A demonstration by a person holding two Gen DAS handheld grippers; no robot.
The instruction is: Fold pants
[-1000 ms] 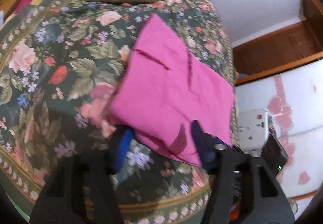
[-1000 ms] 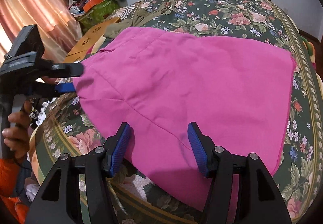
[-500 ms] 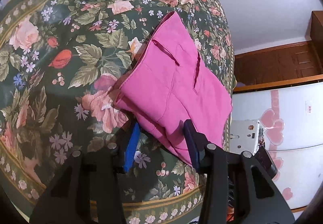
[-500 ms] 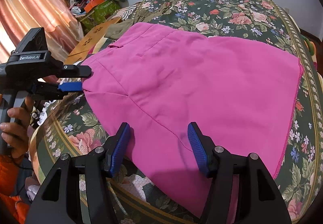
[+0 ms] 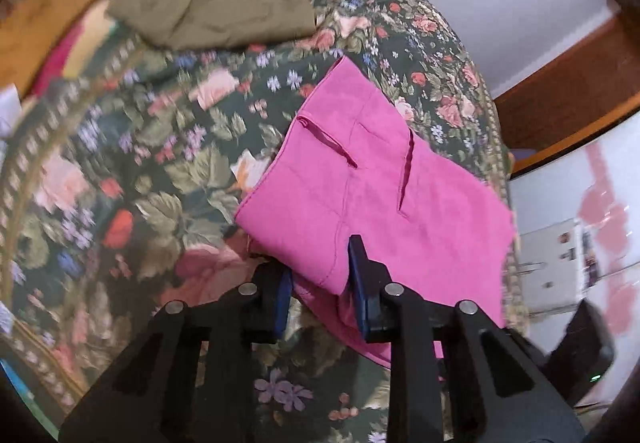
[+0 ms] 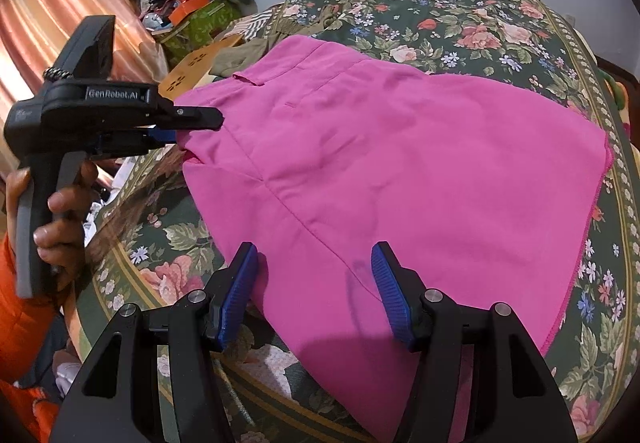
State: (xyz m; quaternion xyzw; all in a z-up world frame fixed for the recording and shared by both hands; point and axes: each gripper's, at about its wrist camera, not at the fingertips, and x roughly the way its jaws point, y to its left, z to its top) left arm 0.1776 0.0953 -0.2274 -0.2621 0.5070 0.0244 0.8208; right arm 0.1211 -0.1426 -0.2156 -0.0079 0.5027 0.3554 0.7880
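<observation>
The left claw (image 5: 320, 285) has just been closing, and now it pinches the corner of the pink pants (image 6: 400, 171). So a fold can start. The right claw (image 6: 316, 291) hangs loose over the pants' near edge, holding nothing. On the bed (image 6: 460, 15) lie 1 pink pants and 1 green garment (image 5: 212, 13); 2 claws.

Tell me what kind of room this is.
Probably a bedroom: the pink pants lie on a floral bedspread, with a curtain and a cluttered pile against the wall.
</observation>
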